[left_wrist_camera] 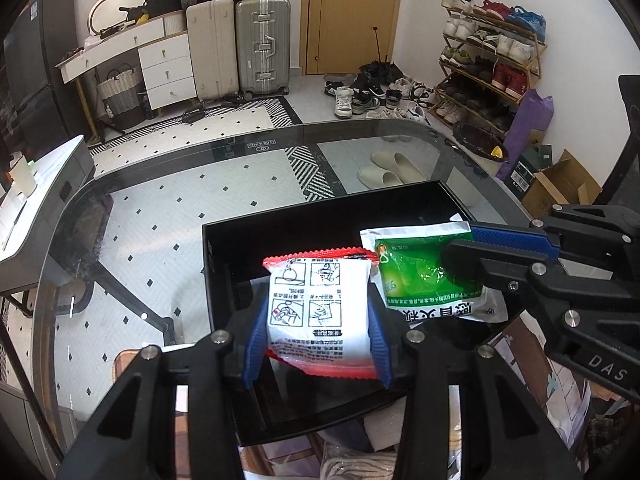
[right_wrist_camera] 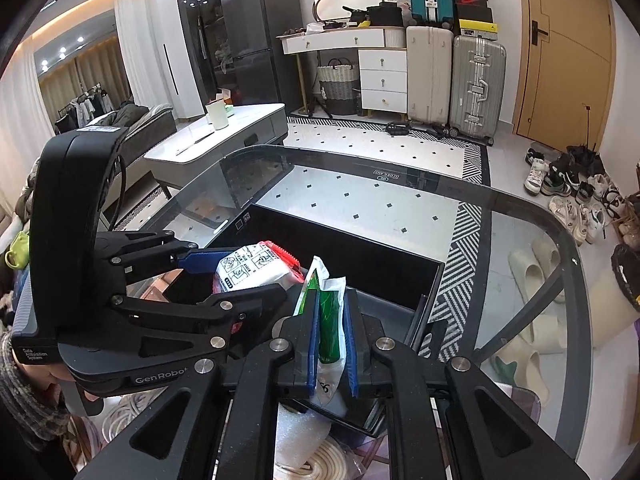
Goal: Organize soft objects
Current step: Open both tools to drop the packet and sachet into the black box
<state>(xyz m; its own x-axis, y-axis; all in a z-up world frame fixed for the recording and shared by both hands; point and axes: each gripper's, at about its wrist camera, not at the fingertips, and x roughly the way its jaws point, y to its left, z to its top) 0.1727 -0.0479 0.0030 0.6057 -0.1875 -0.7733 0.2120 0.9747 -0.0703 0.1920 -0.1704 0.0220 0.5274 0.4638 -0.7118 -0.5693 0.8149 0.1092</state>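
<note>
Both grippers hang over the black box (left_wrist_camera: 280,236) on the glass table (left_wrist_camera: 160,184), each clamped on a packet. Left gripper (left_wrist_camera: 318,320): blue pads press the two sides of the red-and-white packet (left_wrist_camera: 316,312), held flat above the box's near half. Right gripper (right_wrist_camera: 331,332): jaws nearly closed, pinching the thin green-and-white sachet (right_wrist_camera: 326,308) edge-on, just beside the other packet; whether its lower corner touches the box floor is hard to judge. Pale slippers (left_wrist_camera: 390,170) show on the floor through the glass.
</note>
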